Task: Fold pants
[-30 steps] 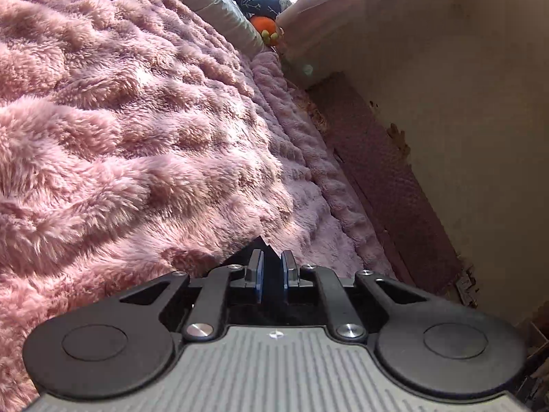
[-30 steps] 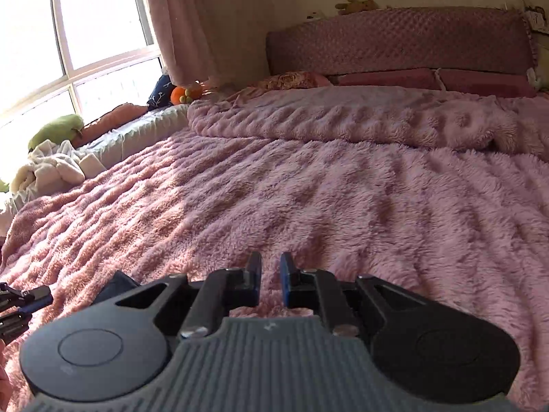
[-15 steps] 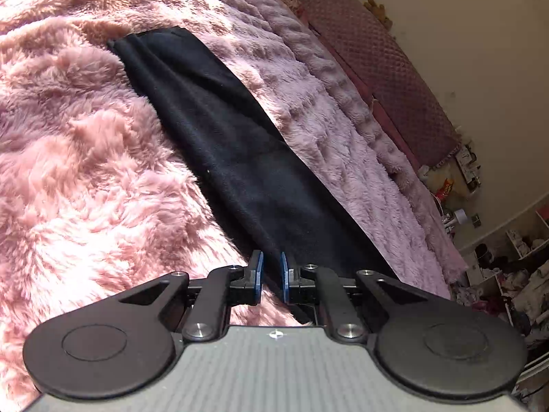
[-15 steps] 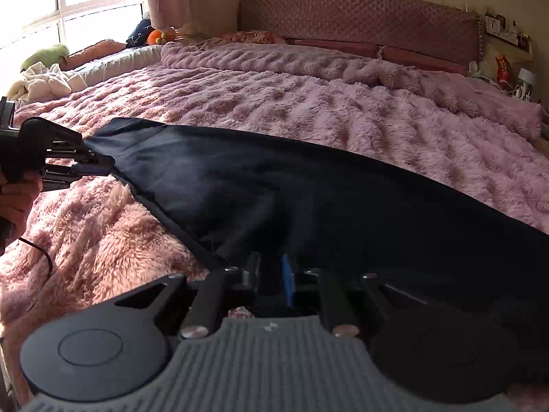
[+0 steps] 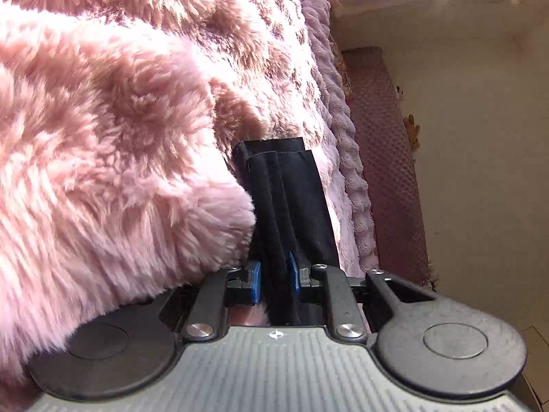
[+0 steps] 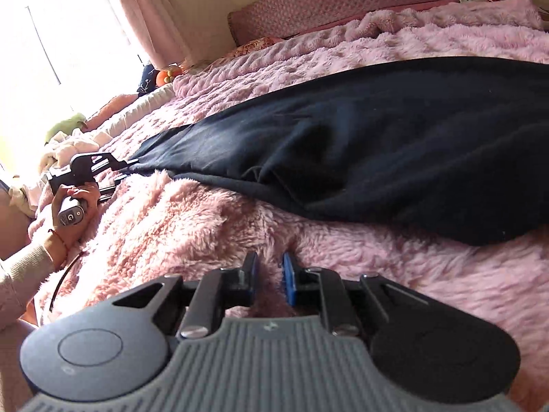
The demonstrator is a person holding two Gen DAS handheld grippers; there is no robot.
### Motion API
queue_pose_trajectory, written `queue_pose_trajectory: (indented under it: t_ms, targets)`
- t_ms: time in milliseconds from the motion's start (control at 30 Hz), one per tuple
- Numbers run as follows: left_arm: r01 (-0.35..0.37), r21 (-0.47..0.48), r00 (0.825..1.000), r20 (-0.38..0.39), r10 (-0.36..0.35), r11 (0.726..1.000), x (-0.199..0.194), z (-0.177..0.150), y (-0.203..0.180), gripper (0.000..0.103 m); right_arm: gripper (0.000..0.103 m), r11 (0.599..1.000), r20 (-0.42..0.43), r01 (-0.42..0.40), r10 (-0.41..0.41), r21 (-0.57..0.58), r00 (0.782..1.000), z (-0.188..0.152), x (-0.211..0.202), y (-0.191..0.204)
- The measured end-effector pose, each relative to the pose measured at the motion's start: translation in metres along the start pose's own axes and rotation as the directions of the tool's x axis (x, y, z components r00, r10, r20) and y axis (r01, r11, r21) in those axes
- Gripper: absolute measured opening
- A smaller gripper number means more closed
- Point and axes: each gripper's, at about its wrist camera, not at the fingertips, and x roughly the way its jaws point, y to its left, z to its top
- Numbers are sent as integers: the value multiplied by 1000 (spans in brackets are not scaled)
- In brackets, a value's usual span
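Observation:
The black pants [image 6: 377, 144] lie spread on the pink fluffy blanket [image 6: 192, 226]. In the left wrist view a narrow black strip of the pants [image 5: 284, 199] runs between my left gripper's [image 5: 274, 279] blue pads, which are shut on it, low against the blanket. The left gripper also shows in the right wrist view [image 6: 120, 171] at the pants' left end, held by a hand. My right gripper [image 6: 269, 274] sits slightly open and empty over the blanket, just in front of the pants' near edge.
A padded headboard [image 6: 343, 0] and pillows stand at the far end of the bed. A window, a curtain [image 6: 144, 13], soft toys [image 6: 166, 75] and loose clothes [image 6: 65, 147] are at the left. A wall [image 5: 473, 137] runs along the bed's far side.
The right gripper has let go of the pants and pulled back, so the pants now lie flat ahead of it. The left gripper has swung round and dropped low, still shut on the pants' end.

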Motion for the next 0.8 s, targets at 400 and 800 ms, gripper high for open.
queue_pose_trajectory:
  t_ms: [400,800]
  targets:
    - [29,133,995,88,-41,991,1,-2,-56,4,15,996,115,6,5,-94,993,23,-25,8]
    - [173,479,976,34,-216,861,-48,-145,-258,4,33,897,246,441,-435,33,866,86,-134,-103]
